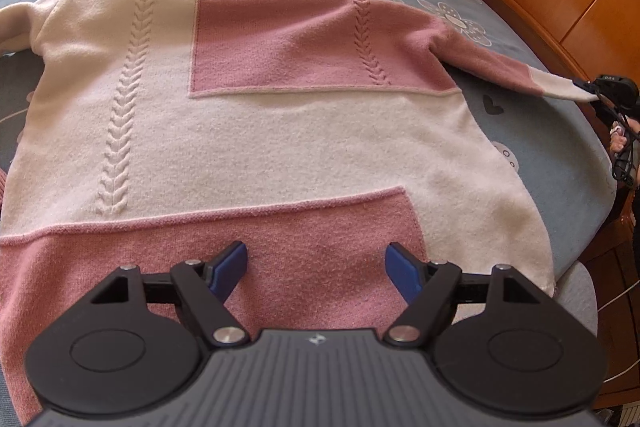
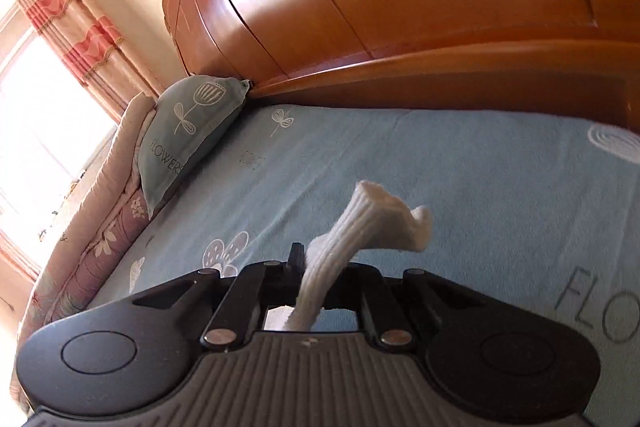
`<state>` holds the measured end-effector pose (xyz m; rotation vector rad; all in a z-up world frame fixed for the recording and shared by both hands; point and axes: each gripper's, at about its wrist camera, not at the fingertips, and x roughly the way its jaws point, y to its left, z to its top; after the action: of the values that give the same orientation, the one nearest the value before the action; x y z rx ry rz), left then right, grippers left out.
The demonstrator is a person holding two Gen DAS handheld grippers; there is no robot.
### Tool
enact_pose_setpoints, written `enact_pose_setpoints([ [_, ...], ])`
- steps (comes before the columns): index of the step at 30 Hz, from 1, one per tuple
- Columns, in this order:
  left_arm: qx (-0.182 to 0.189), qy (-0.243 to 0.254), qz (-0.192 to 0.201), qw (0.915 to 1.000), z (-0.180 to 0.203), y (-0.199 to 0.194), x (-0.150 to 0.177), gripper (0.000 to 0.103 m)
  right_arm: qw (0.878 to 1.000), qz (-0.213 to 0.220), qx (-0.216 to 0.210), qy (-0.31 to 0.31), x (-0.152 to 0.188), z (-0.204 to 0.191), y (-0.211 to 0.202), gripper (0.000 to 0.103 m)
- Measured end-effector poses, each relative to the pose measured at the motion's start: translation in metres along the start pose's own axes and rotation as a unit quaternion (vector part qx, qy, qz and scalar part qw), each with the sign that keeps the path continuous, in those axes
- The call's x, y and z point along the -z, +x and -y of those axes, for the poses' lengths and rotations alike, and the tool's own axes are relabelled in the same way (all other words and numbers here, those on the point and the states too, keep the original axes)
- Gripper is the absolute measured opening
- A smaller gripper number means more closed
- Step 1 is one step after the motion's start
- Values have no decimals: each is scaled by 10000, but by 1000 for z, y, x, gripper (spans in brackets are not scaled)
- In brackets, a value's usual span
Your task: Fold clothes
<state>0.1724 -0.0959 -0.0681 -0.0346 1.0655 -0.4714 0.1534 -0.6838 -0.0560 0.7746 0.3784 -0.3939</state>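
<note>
The pink and cream sweater (image 1: 256, 131) lies spread flat on the bed (image 1: 560, 131), its body open and both sleeves reaching outward, so no fold in the body shows yet. At the left of the left wrist view, the cream sleeve (image 1: 20, 23) runs off toward the edge of the frame; its end is out of sight.

Lower in the middle, the left tool (image 1: 316, 269) hovers over the pink hem band (image 1: 280, 259) with its jaws spread wide and nothing between them. Whether the blue pads (image 1: 230, 269) touch the knit cannot be told from this angle.

Further right, the pink sleeve (image 1: 492, 67) stretches out to its cream cuff (image 1: 560, 87), where the right tool (image 1: 592, 93) grips the tip. The right wrist view confirms it: the right tool (image 2: 308, 267) is closed tight on the ribbed cuff (image 2: 380, 219), which bunches up through the jaws and stands lifted above the blue sheet (image 2: 460, 163).

The step in hand looks like a sleeve being handled at the cuff. This would fit either pulling the sleeve straight to flatten the garment or starting to carry it in across the body. Either way, the next move calls for keeping a firm hold on the cuff, since the soft knit could slip or drag the shoulder, while the left tool is well placed to pin the hem.
</note>
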Motion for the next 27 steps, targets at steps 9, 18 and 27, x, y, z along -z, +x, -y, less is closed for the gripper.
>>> enact_pose_setpoints([
  [9, 86, 146, -72, 9998, 18, 14, -16, 76, 9974, 260, 105, -667, -65, -2, 43, 10],
  [18, 221, 274, -59, 9994, 25, 14, -16, 76, 9973, -681, -271, -74, -19, 8, 37, 24],
  [27, 351, 137, 75, 9993, 19, 7, -10, 76, 9856, -1502, -734, 257, 41, -16, 26, 51],
])
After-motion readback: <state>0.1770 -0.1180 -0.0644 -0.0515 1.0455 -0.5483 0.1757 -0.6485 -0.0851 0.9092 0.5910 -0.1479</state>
